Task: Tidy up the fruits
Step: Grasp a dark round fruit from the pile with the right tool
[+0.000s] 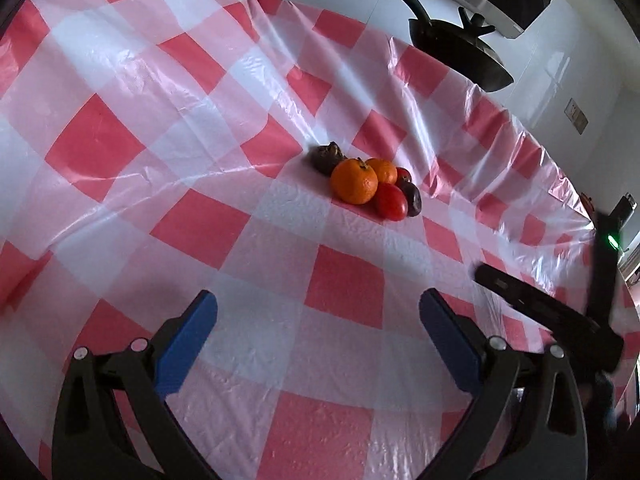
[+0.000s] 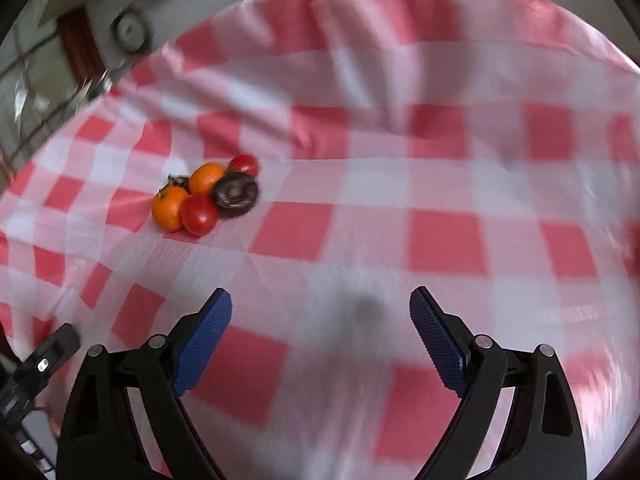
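A small heap of fruit lies on the red-and-white checked tablecloth [image 1: 160, 152]. It holds two oranges [image 1: 354, 182], two red tomatoes [image 1: 391, 201] and two dark brown wrinkled fruits [image 1: 328, 156]. In the right wrist view the same heap lies upper left: orange [image 2: 170, 207], tomato [image 2: 199, 214], dark fruit [image 2: 235, 193]. My left gripper [image 1: 318, 312] hovers open over the cloth, well short of the heap, nothing between its blue pads. My right gripper [image 2: 320, 312] is open too, with the heap far to its left. That view is blurred.
A black frying pan [image 1: 460, 46] stands off the table's far right edge, against a white wall. The other gripper's black body [image 1: 548, 312] shows at the right of the left wrist view. The checked tablecloth [image 2: 440, 160] covers the whole round table.
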Demonstrator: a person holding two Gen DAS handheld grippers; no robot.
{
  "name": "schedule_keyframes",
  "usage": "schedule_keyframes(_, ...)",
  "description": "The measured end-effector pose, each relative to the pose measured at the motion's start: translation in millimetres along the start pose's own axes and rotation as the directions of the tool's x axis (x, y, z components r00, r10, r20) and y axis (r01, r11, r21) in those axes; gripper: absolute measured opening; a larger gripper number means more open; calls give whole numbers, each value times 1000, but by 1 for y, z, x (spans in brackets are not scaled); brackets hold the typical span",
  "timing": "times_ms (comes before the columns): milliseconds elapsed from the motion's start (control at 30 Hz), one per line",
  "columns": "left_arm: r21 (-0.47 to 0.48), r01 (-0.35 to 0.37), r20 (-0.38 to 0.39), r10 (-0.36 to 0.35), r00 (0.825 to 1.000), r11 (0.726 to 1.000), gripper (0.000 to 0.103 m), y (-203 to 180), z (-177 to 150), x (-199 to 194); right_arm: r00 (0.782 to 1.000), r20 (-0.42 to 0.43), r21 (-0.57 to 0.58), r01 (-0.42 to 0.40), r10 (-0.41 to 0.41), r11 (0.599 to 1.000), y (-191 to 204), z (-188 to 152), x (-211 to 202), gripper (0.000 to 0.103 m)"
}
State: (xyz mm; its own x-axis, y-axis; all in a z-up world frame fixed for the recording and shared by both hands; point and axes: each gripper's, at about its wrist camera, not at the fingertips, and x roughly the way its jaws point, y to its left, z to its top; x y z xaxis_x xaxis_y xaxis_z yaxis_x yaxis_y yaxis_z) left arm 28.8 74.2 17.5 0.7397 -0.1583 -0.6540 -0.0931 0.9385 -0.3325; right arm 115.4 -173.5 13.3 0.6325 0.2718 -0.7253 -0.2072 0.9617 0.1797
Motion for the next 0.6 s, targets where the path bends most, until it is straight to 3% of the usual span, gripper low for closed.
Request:
schedule_keyframes(133,-9,1,1,-1,1000,1000,101,1,0,-1,994,3,40,-106,106,994,14,27,18,79)
schedule_keyframes(300,-19,8,4,-8,1000,1000,101,3,0,-2,988,-4,130,-153,155,980,21,54,44,69)
schedule_keyframes(433,-26,14,5,-14,1000,1000,101,3,0,-2,992,-61,142,-97,107,985,30,64,66,59)
schedule_keyframes(600,-29,19,7,-19,1000,999,101,3,0,-2,994,-79,149,-60,72,987,38,73,78,56)
